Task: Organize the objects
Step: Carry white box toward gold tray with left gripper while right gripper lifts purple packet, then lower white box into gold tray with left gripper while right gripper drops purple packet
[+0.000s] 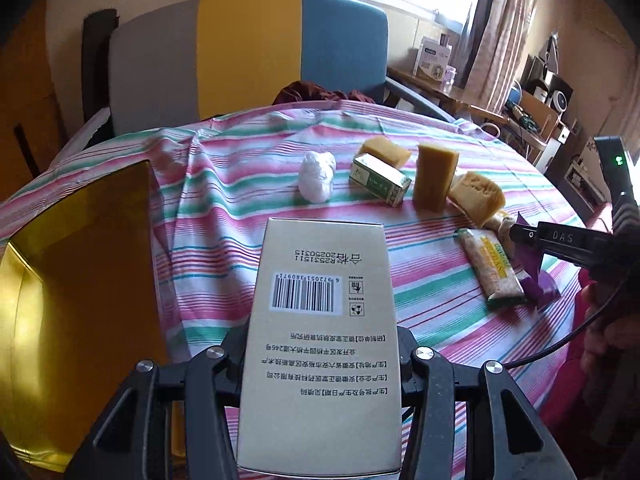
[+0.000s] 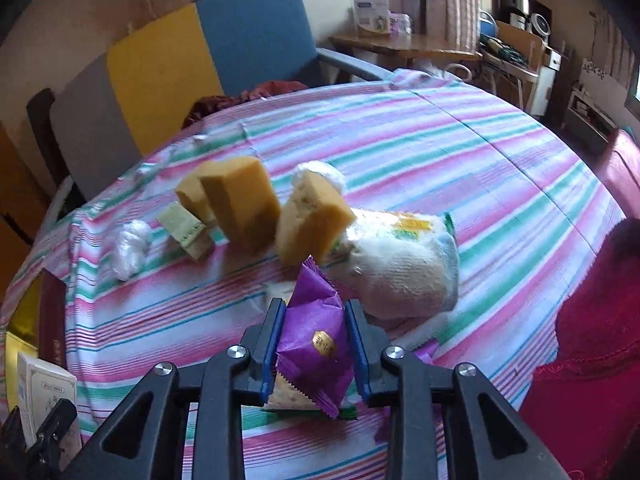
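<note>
A: Holding a beige barcode box in our left gripper, above the striped tablecloth, gold box beside.

B: Our right gripper clamps a purple packet, near the sponges.

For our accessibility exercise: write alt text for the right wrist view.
The right gripper is shut on a purple snack packet above a pink-and-green striped tablecloth. Behind it lie yellow sponge blocks, a white sock and a small green box.
</note>
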Available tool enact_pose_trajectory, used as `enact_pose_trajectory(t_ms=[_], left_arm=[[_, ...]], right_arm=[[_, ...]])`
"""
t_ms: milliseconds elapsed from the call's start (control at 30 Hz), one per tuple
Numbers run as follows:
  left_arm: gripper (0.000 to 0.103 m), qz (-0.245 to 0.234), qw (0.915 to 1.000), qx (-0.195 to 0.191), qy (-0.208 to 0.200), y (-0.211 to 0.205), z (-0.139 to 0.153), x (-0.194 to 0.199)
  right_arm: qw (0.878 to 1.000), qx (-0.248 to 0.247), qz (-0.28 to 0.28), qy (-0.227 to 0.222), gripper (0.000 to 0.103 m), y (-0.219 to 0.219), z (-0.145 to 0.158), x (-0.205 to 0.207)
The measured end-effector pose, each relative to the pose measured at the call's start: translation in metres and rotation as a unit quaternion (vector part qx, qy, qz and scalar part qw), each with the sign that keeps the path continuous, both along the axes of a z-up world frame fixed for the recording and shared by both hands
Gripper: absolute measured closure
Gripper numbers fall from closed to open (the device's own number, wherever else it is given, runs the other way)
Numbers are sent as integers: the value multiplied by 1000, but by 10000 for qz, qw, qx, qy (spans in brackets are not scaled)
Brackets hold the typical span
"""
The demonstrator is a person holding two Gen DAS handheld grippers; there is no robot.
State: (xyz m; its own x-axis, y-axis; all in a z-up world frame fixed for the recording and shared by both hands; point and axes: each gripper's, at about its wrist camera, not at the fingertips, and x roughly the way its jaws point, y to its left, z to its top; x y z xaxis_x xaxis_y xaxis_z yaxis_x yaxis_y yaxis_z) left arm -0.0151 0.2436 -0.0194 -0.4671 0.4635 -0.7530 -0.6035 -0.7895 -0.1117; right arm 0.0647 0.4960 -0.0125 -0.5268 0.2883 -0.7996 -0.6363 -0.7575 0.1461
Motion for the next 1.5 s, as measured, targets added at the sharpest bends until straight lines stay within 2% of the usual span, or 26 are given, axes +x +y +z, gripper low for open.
enact_pose_trajectory(t_ms=[133,267,400,467,667,767,900,933,1033,1167,1233,1300,1367,1500], left_arm=[[53,237,9996,1,137,-16,14,-4],[53,656,9967,-50,470,-48,34,-11],[53,1179,9903,-201,702,-88,45,-24],[53,1449,9849,-409,858,-108,47,-30],[53,2012,9706,-826,1032,-158,46,-47],[53,2096,9712,-844,760,-182,40,-65],[53,2267,9716,-675,118,-214,25,-103],[53,2298,9718,-524,-110,-224,21,-115],[53,2509,9665,-379,-387,-237,15,-138],[53,2666,9613,-498,-480,-245,5,-166],[53,2630,9617,-600,-487,-244,1,-180],[52,2732,9566,-919,-415,-242,-6,-189],[52,2726,9560,-982,-460,-242,-11,-197],[50,2966,9477,-1145,-281,-243,-17,-211]], right_arm=[[9987,133,395,277,74,-15,10,-6],[9954,171,830,455,74,-30,16,-11],[9908,315,1216,495,74,-47,18,-14],[9892,357,1345,468,74,-52,17,-15],[9875,397,1479,364,74,-56,13,-17],[9876,404,1490,277,74,-57,10,-18],[9882,401,1461,238,74,-56,8,-19],[9883,395,1454,228,74,-56,8,-19],[9885,387,1449,209,74,-55,7,-20],[9881,370,1479,211,74,-56,6,-21],[9878,367,1492,238,74,-57,7,-21],[9875,359,1517,246,74,-58,7,-21],[9870,344,1552,251,74,-58,7,-22],[9860,356,1614,217,74,-60,6,-23]])
